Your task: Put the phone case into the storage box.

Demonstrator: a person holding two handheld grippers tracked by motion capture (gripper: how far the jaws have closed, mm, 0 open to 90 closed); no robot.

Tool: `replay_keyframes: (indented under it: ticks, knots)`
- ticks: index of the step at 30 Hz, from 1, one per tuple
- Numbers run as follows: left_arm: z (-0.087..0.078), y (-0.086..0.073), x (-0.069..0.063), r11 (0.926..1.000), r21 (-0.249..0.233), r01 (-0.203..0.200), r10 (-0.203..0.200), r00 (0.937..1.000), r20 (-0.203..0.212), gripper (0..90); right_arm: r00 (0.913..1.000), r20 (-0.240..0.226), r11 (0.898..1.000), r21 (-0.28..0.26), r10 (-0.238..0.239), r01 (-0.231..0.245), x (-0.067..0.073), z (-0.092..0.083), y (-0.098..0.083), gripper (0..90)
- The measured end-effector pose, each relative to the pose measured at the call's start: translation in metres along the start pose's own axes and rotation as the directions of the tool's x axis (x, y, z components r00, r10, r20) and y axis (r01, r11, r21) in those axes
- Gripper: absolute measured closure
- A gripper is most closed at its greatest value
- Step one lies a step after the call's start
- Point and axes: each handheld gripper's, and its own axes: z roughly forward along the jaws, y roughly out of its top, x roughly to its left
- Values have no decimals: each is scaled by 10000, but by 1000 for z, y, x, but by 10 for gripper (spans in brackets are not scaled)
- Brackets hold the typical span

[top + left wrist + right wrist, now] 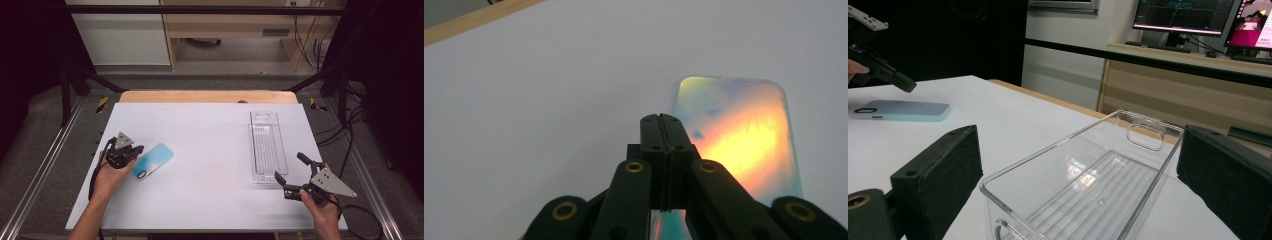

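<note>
Left gripper [131,152], jaws closed empty over iridescent teal phone case [152,161]; right gripper [290,172] agape near clear plastic tray [268,145]: may nudge it.

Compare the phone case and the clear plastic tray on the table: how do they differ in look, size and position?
The phone case is coloured, teal to pale, while the tray is see-through. The case is flat and smaller; the tray is longer with raised walls. The case lies at the left, angled, by the shut left gripper; the tray lies at the right, lengthwise, ahead of the open right gripper. Both rest on the white table.
</note>
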Motion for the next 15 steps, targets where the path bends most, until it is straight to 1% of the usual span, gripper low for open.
replay_keyframes:
  ticks: [5,6,8,9,11,13,15]
  knots:
    - [4,0,5,9998,151,159,-158,9999,-50,898,10000,-4,10000,12,-10,10,0,0,0,45]
    - [6,0,7,9994,169,288,-288,9996,-53,898,10000,-4,10000,11,-4,4,0,0,0,45]
    - [7,0,8,9993,208,317,-316,9995,-37,898,10000,-7,10000,4,-9,9,0,0,0,45]
    - [9,0,10,9989,240,396,-396,9992,-17,898,10000,-2,10000,4,-6,6,0,0,0,45]
    - [10,-1,11,9989,267,395,-395,9992,-15,898,10000,11,10000,9,-9,9,0,0,1,45]
    - [13,-2,12,9984,419,383,-383,9993,0,898,10000,-8,10000,19,31,-31,0,-1,1,45]
    - [15,-3,13,9983,412,413,-416,9991,70,898,10000,7,10000,14,16,-16,0,-1,1,45]
